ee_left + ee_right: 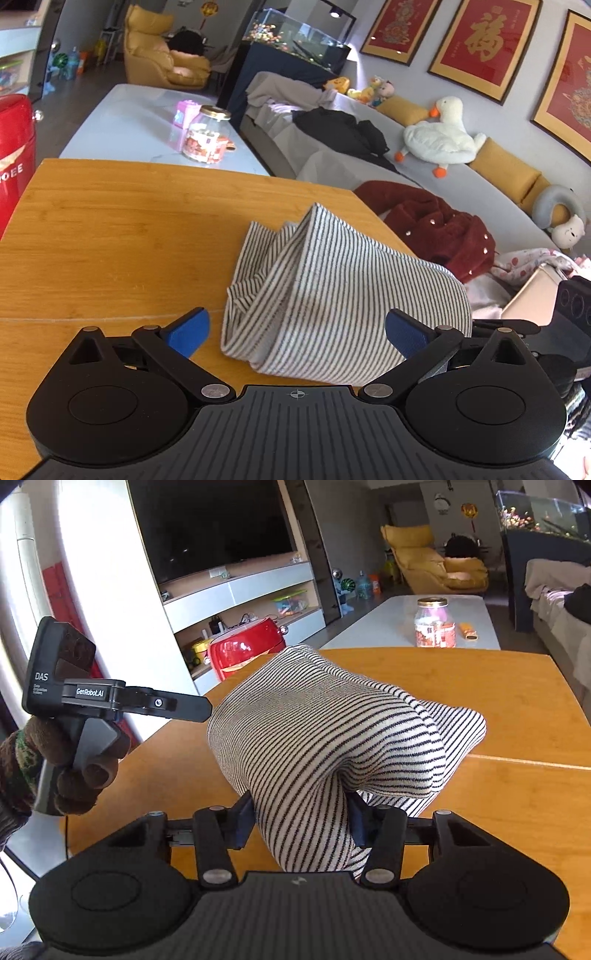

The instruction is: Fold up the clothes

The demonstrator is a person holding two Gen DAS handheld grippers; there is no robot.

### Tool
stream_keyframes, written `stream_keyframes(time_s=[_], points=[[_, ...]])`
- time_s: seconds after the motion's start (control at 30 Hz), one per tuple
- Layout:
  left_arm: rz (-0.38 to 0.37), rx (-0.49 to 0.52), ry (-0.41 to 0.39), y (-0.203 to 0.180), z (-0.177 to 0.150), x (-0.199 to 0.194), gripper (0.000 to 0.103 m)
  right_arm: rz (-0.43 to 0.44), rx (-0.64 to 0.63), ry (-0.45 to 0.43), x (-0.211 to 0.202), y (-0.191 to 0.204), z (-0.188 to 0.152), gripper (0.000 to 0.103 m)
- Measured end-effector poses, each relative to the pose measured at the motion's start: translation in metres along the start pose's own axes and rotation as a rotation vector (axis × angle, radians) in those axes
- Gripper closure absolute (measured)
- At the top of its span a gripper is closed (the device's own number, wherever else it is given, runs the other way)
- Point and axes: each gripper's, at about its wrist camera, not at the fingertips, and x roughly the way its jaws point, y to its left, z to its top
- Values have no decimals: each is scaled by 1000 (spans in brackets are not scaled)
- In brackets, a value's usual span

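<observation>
Garment (332,731) striped, bunched on wooden table (517,701) | right gripper (301,819) clamped on its fold | left gripper (297,332) wide apart, empty, cloth just ahead

Striped garment (332,295), bunched and partly folded on the wooden surface (110,236)

It is a soft knit cloth of off-white with thin dark stripes running close together. In the left wrist view it lies in a loose heap near the surface's right edge, one fold standing up in a peak toward the far right corner, a rounded fold spreading out toward the near side and a crumpled layer tucked under on the left. In the right wrist view the cloth (332,731) is gathered into a thick roll at its near end, lifted off the surface, while the far part puffs up and drapes back down onto the wood.
</observation>
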Motion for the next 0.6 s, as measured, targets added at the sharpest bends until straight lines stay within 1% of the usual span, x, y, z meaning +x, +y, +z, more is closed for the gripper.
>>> stream_keyframes(time_s=[0.13,0.17,0.23,0.3,0.33,0.43,0.47,0.53,0.6], points=[[-54,62,9,-15,-20,-16,0,88,-52,77,-48,1,-18,54],[-71,79,11,-19,-25,-20,0,95,-101,91,-62,3,-23,54],[-148,106,6,-28,-32,-29,0,65,-251,108,-88,10,-33,54],[-210,132,0,-39,-31,-33,0,-29,-423,132,-103,16,-39,54],[-228,153,-8,-46,-28,-33,0,-89,-460,138,-105,15,-38,53],[-246,195,-33,-67,-17,-20,0,-254,-406,135,-97,1,-26,52],[-260,192,-32,-73,-13,-11,0,-308,-359,130,-91,-6,-21,53],[-291,169,-7,-83,-6,11,0,-385,-292,116,-78,-20,-16,53],[-296,154,39,-87,-3,37,0,-453,-232,101,-62,-35,-10,53]])
